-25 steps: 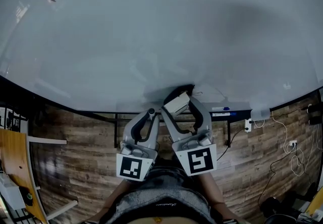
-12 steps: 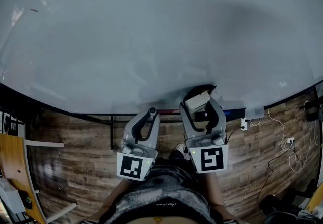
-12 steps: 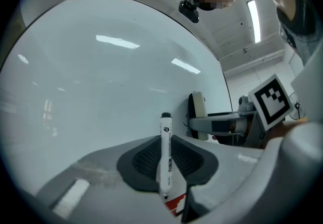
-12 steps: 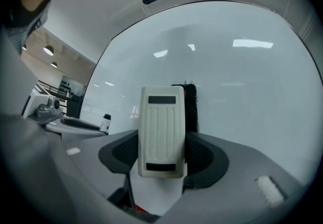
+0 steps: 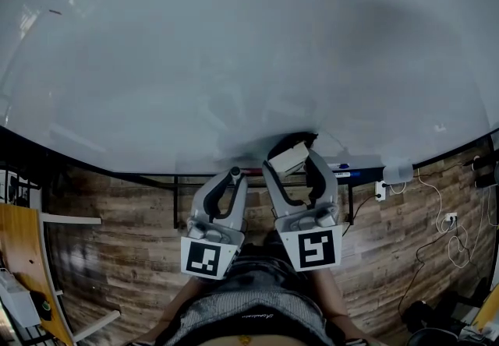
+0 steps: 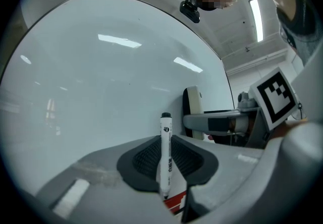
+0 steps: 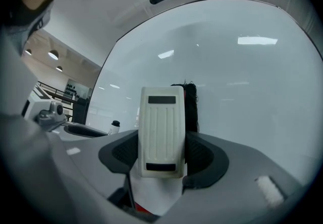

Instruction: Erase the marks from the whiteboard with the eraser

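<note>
Relative to the frame half a second before, the right hand-held gripper (image 5: 290,151) had shifted leftward along the lower edge of the whiteboard (image 5: 234,48), carrying the eraser (image 5: 285,158) with it, while the left hand-held gripper (image 5: 233,174) had kept its place. Head view: both tools were held side by side and close together just below the board's bottom edge, above a wood-plank floor (image 5: 117,227); the eraser lay at the board's lower margin, and a small dark mark (image 5: 54,12) showed far off near the upper left corner. A narrow ledge (image 5: 347,171) ran under the board to the right of the eraser. Left gripper view: the left hand-held gripper (image 6: 169,162) was clenched on a white marker (image 6: 165,155), which stood upright between the dark pads with its black cap toward the whiteboard (image 6: 101,92); beyond it, the eraser (image 6: 193,104) was seen edge-on, its dark side against the board. Right gripper view: the right hand-held gripper (image 7: 161,157) was clamped on the eraser (image 7: 161,134), whose ribbed white back faced the camera and whose black felt (image 7: 191,107) met the whiteboard (image 7: 242,81); the marker's cap (image 7: 115,126) was visible to the left.
</note>
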Tool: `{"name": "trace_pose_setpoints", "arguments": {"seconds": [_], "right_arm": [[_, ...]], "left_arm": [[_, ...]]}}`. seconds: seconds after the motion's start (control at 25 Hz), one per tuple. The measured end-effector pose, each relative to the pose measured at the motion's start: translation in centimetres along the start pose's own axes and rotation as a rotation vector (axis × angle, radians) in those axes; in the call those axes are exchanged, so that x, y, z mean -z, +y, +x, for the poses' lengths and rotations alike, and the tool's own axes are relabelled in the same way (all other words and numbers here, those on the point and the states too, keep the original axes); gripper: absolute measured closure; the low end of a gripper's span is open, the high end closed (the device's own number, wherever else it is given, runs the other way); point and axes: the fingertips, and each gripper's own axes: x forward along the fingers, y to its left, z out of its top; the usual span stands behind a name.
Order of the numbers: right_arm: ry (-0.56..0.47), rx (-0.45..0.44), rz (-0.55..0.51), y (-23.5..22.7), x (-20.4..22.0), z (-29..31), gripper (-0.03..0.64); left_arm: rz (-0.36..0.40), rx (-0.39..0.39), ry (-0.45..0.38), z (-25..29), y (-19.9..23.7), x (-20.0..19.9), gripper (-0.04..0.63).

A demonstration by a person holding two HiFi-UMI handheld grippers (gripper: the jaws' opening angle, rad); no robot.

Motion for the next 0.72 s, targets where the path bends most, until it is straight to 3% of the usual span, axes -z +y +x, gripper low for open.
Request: {"name": "trace_pose_setpoints", "arguments": {"seconds": [0.32, 0.52, 0.72], "right_arm": [[0.017, -0.119, 0.003, 4.2, 0.4, 1.7, 0.357], [0.015, -0.131, -0.003, 4.4, 0.4, 1.6, 0.357], [0.026, -0.076, 0.007, 1.9, 1.3, 0.5, 0.357]], "left_arm": [[0.022, -0.041, 0.005, -1.4, 1.9, 0.0, 0.525], [0.008, -0.048, 0.010, -1.7, 2.2, 0.0, 0.525], [0.006, -0.042, 0.003, -1.0, 1.7, -0.1, 0.525]]}}
